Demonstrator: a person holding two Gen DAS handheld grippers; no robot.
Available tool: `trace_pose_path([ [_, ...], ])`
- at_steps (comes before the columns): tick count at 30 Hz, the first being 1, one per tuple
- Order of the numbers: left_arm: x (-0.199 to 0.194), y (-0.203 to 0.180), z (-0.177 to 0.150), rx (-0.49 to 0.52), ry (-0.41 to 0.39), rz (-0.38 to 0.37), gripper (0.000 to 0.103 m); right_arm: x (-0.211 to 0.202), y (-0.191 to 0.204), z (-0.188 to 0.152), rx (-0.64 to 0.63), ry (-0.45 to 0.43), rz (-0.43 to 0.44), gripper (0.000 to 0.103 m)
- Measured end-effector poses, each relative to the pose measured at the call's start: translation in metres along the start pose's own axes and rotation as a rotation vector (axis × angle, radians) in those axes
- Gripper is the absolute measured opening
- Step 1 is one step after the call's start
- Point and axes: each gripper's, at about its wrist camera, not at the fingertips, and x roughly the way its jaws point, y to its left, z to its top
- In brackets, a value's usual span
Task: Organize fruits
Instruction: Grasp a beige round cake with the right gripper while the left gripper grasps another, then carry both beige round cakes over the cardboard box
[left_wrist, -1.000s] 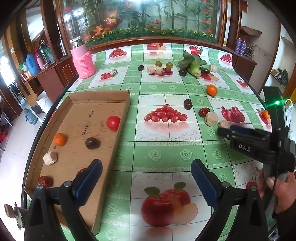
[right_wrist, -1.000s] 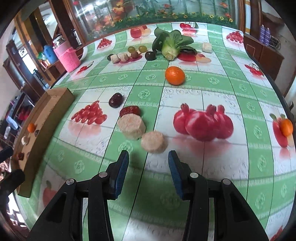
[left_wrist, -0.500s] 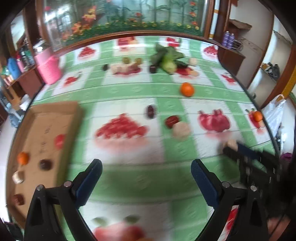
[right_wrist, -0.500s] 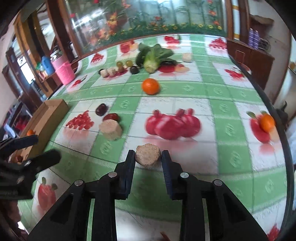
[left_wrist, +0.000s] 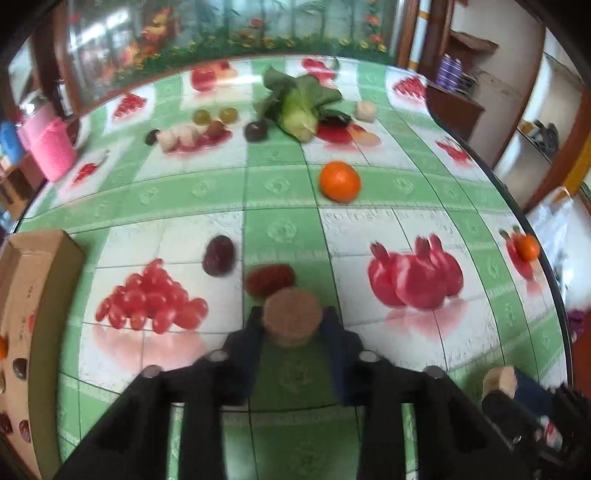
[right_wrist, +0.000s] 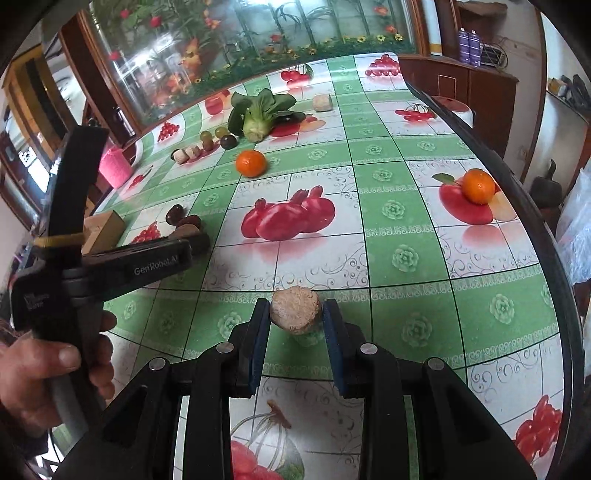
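Observation:
My left gripper (left_wrist: 293, 323) is shut on a tan round chunk (left_wrist: 292, 320), low over the fruit-print tablecloth. A red date (left_wrist: 269, 278) and a dark plum (left_wrist: 218, 255) lie just beyond it. My right gripper (right_wrist: 294, 319) is shut on a second tan chunk (right_wrist: 294, 314) and holds it above the cloth; it also shows in the left wrist view (left_wrist: 499, 382). An orange (left_wrist: 339, 181) lies further back. The cardboard tray (left_wrist: 35, 280) at the left holds several fruits.
A second orange (right_wrist: 478, 185) sits near the right table edge. Bok choy (left_wrist: 300, 105), grapes, a dark plum (left_wrist: 255, 131) and pale chunks lie at the back. A pink basket (left_wrist: 51, 149) stands at far left. The left gripper's body (right_wrist: 110, 258) crosses the right wrist view.
My left gripper moved right and forward from the tray and closed on the tan chunk by the red date. My right gripper closed on the other chunk and lifted it.

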Motion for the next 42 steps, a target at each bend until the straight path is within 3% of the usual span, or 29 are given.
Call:
trace_pose_path([
  [13,-0.048,0.038,-0.051,-0.024,0.010,-0.035,0.034,-0.012,0.013,-0.011,-0.038,0.002,-0.009,0.029],
  [25,-0.101,0.083,-0.082,-0.063,-0.046,-0.051,0.034,-0.019,0.041,-0.032,-0.077,0.029,-0.036,0.029],
  [42,-0.142,0.149,-0.098,-0.153,-0.126,-0.012,0.034,-0.013,0.126,-0.020,-0.182,0.015,0.038,0.029],
])
